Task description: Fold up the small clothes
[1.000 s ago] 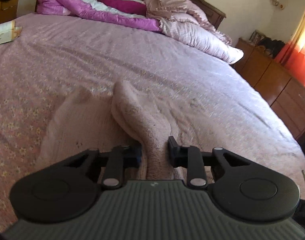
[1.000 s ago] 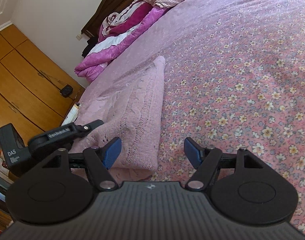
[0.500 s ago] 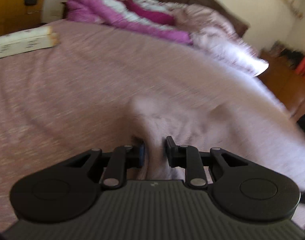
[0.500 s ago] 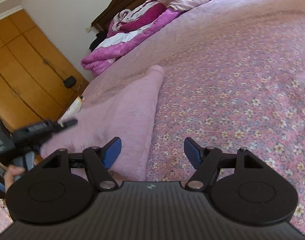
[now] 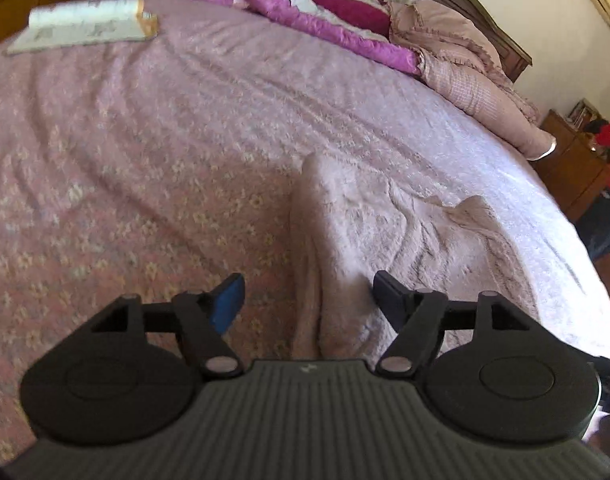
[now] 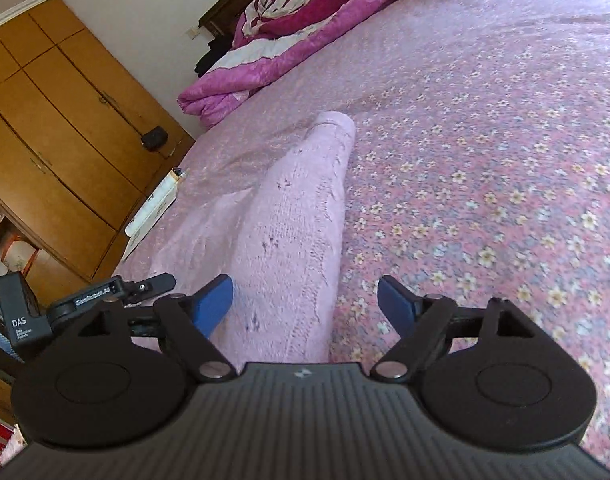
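Note:
A pale pink knitted garment (image 5: pixel 385 232) lies folded into a long strip on the flowered bedspread (image 5: pixel 105 200). My left gripper (image 5: pixel 307 300) hovers over its near end. Its jaws are opening, the fold lies loose between them, and neither pad presses on it. In the right wrist view the same garment (image 6: pixel 297 232) runs away from me. My right gripper (image 6: pixel 305 300) is over its near right edge with its jaws opening wide, and the blue pads (image 6: pixel 215 300) hold nothing. One finger of the left gripper (image 6: pixel 153 282) shows at the garment's left side.
A thick book (image 5: pixel 85 26) lies near the far left edge of the bed. A magenta quilt (image 5: pixel 305 4) and pillows (image 5: pixel 465 64) are piled at the headboard. A wooden wardrobe (image 6: pixel 65 140) stands beside the bed, and a low dresser (image 5: pixel 573 160) on the other side.
The left gripper carried the pinched fold across, then spread its jaws and let go. The garment now lies narrower. The right gripper's jaws widened a little and it shifted along the garment.

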`<state>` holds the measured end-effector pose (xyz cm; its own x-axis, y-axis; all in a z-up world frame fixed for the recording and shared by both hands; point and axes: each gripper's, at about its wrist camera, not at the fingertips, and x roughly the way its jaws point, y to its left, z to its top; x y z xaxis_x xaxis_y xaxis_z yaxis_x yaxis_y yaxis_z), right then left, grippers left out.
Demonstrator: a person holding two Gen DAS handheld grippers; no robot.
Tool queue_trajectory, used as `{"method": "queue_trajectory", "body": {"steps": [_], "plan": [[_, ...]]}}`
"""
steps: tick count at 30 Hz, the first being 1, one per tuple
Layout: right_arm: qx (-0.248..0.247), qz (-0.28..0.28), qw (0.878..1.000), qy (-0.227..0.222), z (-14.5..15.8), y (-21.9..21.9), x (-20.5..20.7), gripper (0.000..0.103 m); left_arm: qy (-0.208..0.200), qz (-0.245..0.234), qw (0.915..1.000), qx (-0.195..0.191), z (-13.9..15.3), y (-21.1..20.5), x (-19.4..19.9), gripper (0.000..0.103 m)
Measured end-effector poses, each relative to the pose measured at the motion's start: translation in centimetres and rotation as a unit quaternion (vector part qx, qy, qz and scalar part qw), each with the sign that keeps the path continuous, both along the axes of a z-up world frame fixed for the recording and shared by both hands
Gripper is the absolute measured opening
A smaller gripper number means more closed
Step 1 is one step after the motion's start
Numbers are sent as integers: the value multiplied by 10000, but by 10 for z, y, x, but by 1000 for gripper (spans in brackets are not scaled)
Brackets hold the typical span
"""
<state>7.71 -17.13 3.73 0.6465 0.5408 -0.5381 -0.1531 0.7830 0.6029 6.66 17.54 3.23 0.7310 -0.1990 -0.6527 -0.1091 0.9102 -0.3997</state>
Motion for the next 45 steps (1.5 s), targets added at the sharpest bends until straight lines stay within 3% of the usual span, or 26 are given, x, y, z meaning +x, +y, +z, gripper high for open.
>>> {"method": "queue_trajectory", "body": {"steps": [4,10,13,16,19,22,25,26,27,29,30,32,38,45], "plan": [[-65,118,9999,66,-4,9,11,89,205,-154,9987,-431,-4,3,1,72],[-144,371,9991,167,-10,23,30,94,453,-539,9946,-766,-13,-2,3,72],[-96,591,9979,230,-13,28,40,97,481,-600,9930,-894,-18,-6,9,73],[-96,671,9974,264,-16,34,49,99,491,-692,9914,-1000,-22,-10,15,83],[-3,772,9966,297,-19,40,57,100,471,-841,9913,-894,-21,-16,19,84],[133,810,9960,343,-22,44,64,101,437,-868,9908,-945,-22,-19,23,83],[222,789,9960,360,-23,47,69,102,407,-811,9903,-1055,-24,-18,24,70],[231,787,9960,360,-23,49,72,100,415,-753,9900,-1114,-25,-15,23,63],[204,800,9959,364,-22,50,74,86,441,-686,9894,-1202,-24,-11,22,55],[-354,824,9952,405,-15,59,79,70,445,-594,9872,-1415,-22,-7,23,44],[-557,906,9935,403,-8,62,81,62,443,-566,9863,-1486,-19,-6,23,42],[-742,1033,9912,376,8,65,83,57,399,-598,9856,-1530,-10,-9,23,41],[-824,1154,9897,209,56,50,74,54,327,-877,9788,-1821,17,-33,13,40],[-854,958,9916,182,96,-2,34,54,420,-1397,9746,-1701,34,-88,-13,40]]}}
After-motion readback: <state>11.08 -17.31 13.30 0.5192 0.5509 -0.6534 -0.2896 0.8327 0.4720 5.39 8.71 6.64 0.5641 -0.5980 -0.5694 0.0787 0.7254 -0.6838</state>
